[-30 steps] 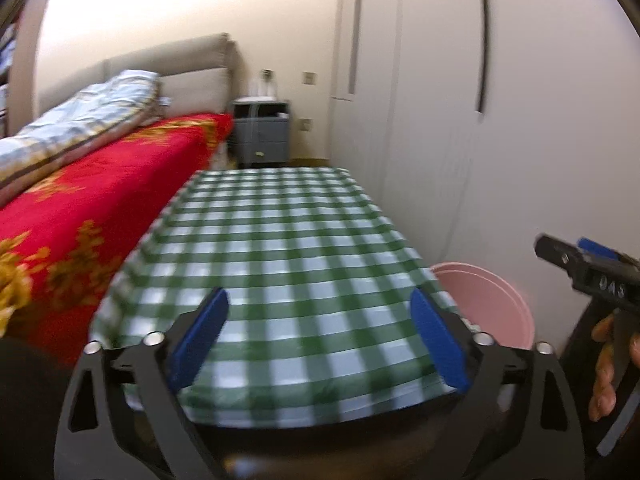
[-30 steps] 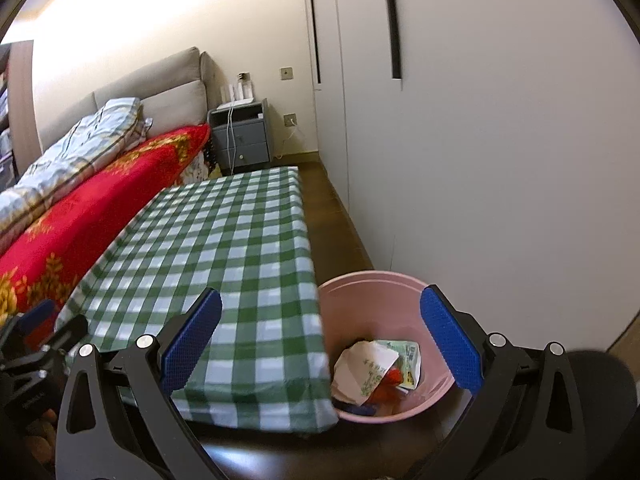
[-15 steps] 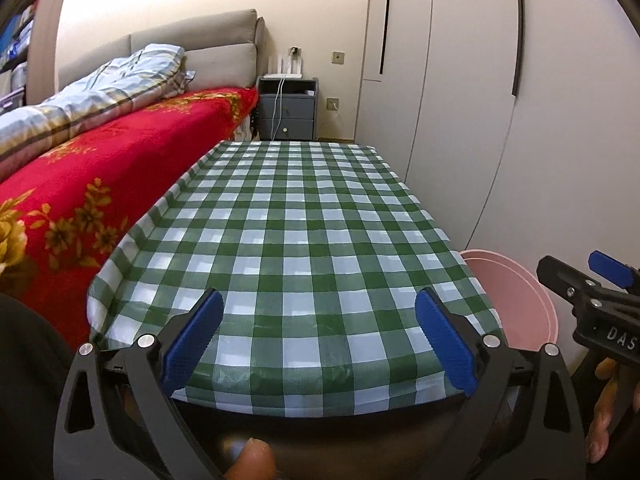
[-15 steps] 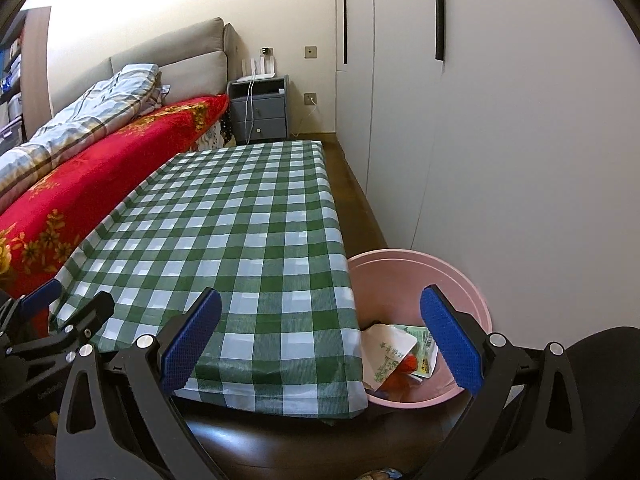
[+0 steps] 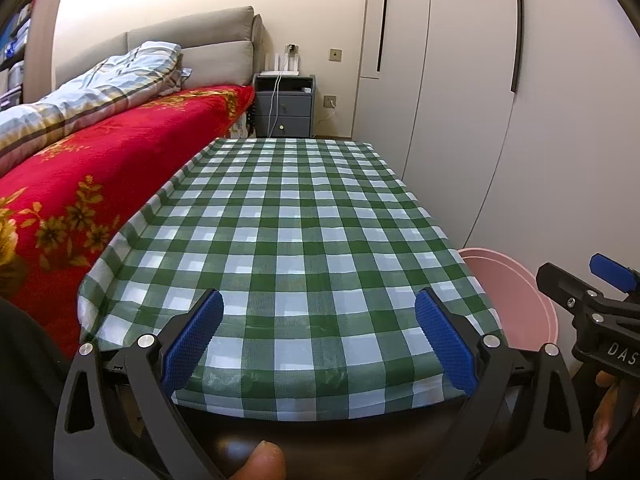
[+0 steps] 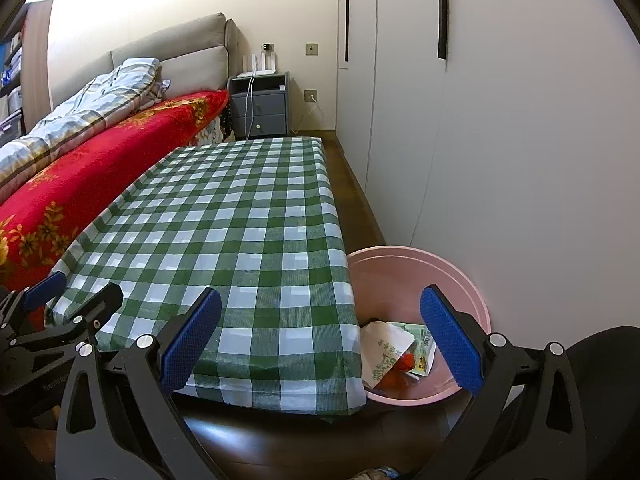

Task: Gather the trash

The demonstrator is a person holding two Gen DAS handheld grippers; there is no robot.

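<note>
The left gripper [image 5: 318, 338] has its blue-padded fingers [image 5: 192, 340] spread wide with nothing between them. Ahead of those fingers runs the surface [image 5: 296, 216], covered by a green-and-white checked cloth. Its near edge lies just beyond the fingertips. Left of the fingers is a bed [image 5: 80, 168] with a red flowered blanket and a folded striped quilt [image 5: 92, 96]. Straight ahead, past the far end of the surface, a grey nightstand [image 5: 285, 110] stands against the wall. A fingertip of the person's hand [image 5: 260, 462] shows at the bottom edge.

The right gripper [image 6: 320, 338] is likewise wide apart and holds nothing. Its left finger sits over the cloth's near right corner. Its right finger [image 6: 450, 340] sits over a pink bin [image 6: 460, 276] on the floor, which touches the hanging cloth edge and stands close to the white wardrobe [image 6: 500, 120] to the right. The trash [image 6: 396, 354] lies inside the bin, between the two fingers: a white printed wrapper, a green-and-yellow packet and something red beneath them. The left gripper's fingers appear at this view's lower left, beside the surface's near corner.
</note>
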